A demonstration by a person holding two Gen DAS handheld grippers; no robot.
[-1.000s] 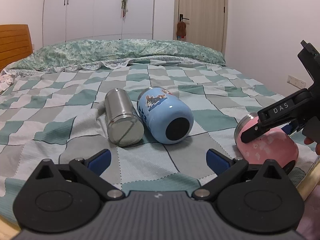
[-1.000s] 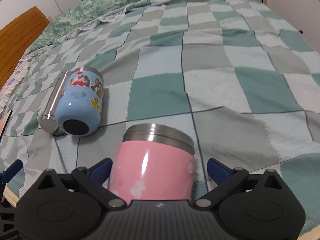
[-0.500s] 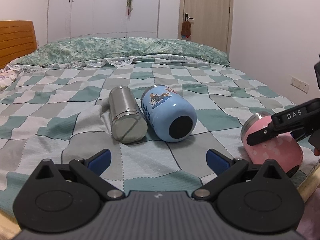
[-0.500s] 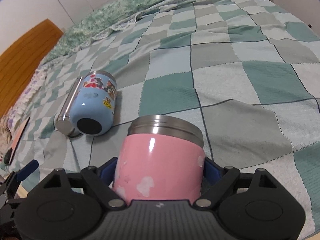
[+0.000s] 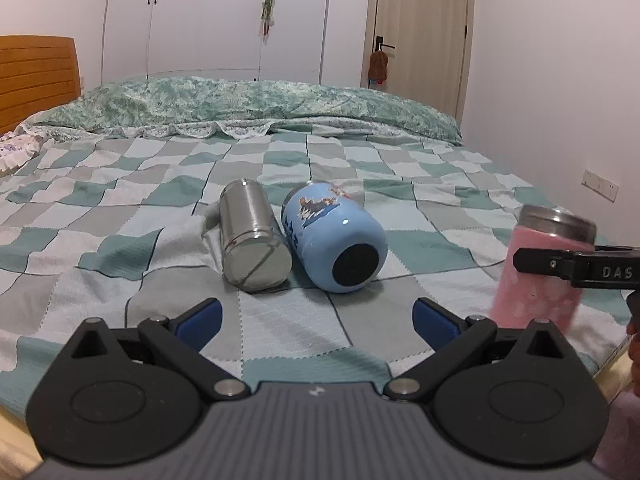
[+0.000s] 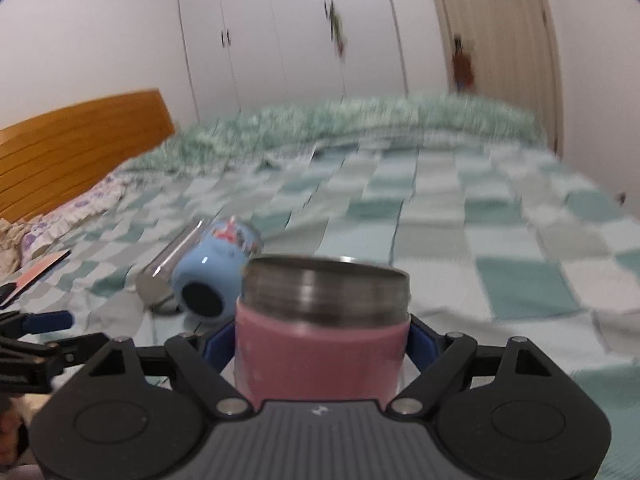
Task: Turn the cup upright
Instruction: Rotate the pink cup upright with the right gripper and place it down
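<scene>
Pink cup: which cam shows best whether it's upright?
Left wrist view. It shows the pink cup from the side, steel rim up, nearly vertical, with the right gripper clamped across its body. The right wrist view is motion-blurred and close in: only the rim and upper pink wall between the blue pads show, with the base hidden.

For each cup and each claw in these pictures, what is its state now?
Pink cup: upright, steel rim on top, gripped at both sides.
Blue cup: lying on its side on the bed.
Steel cup: lying on its side, beside the blue cup.
Right claw: shut on the pink cup.
Left claw: open, holds nothing.
</scene>
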